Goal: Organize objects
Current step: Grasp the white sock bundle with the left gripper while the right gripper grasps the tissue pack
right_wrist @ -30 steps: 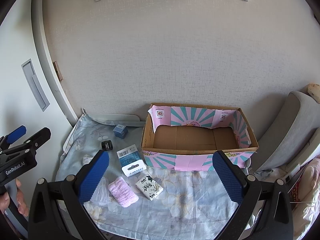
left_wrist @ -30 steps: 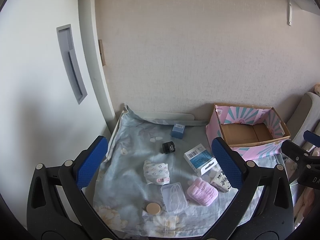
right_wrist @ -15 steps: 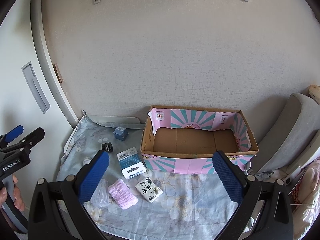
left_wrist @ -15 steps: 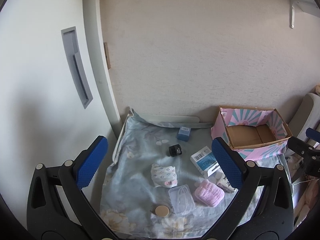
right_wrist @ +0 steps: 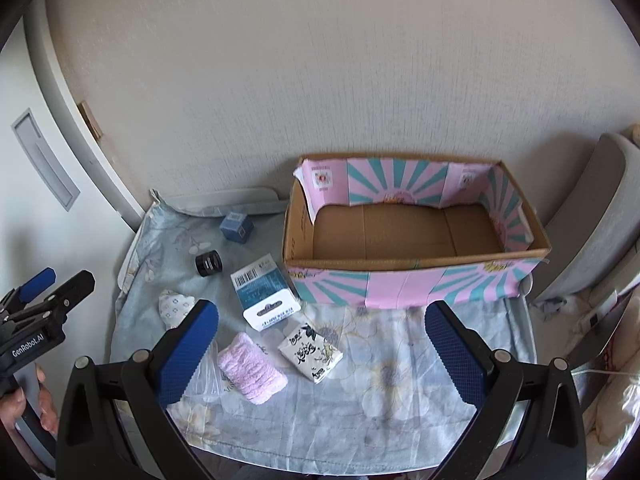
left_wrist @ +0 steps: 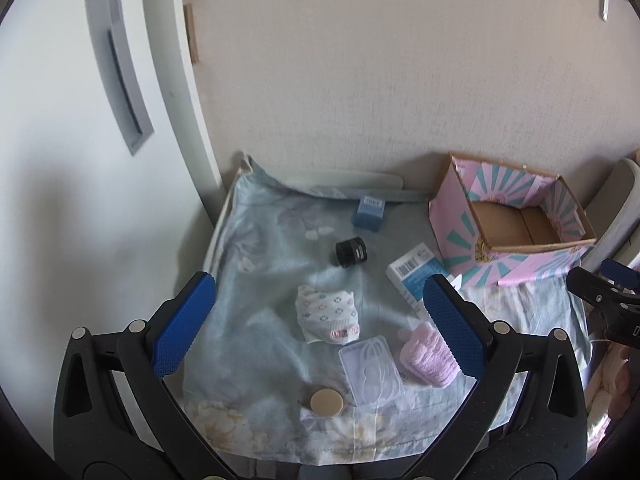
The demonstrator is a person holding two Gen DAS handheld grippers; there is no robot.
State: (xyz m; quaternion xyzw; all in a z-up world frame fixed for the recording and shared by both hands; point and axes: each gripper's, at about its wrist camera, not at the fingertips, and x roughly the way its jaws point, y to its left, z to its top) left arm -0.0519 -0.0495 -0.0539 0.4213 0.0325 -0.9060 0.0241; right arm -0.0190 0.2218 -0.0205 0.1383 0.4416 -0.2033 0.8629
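Note:
A pink and teal cardboard box (right_wrist: 412, 284) stands open and empty at the table's back right; it also shows in the left wrist view (left_wrist: 460, 216). Loose on the floral cloth lie a blue cube box (left_wrist: 369, 213), a black jar (left_wrist: 351, 253), a blue and white carton (right_wrist: 262, 292), a patterned sock (left_wrist: 326, 312), a clear plastic case (left_wrist: 370, 368), a pink cloth (right_wrist: 252, 368), a tissue pack (right_wrist: 311, 352) and a tan disc (left_wrist: 327, 401). My left gripper (left_wrist: 320, 328) is open and empty above the sock and case. My right gripper (right_wrist: 320, 356) is open and empty above the tissue pack.
The table (right_wrist: 380, 420) is covered by a pale blue floral cloth and stands against a textured wall. A white door with a recessed grey handle (left_wrist: 120, 64) is at the left. A grey chair (right_wrist: 592, 232) stands at the right.
My left gripper has moved left and a little closer to the table, so the objects look larger. My right gripper has come slightly closer to the table. Both stay open.

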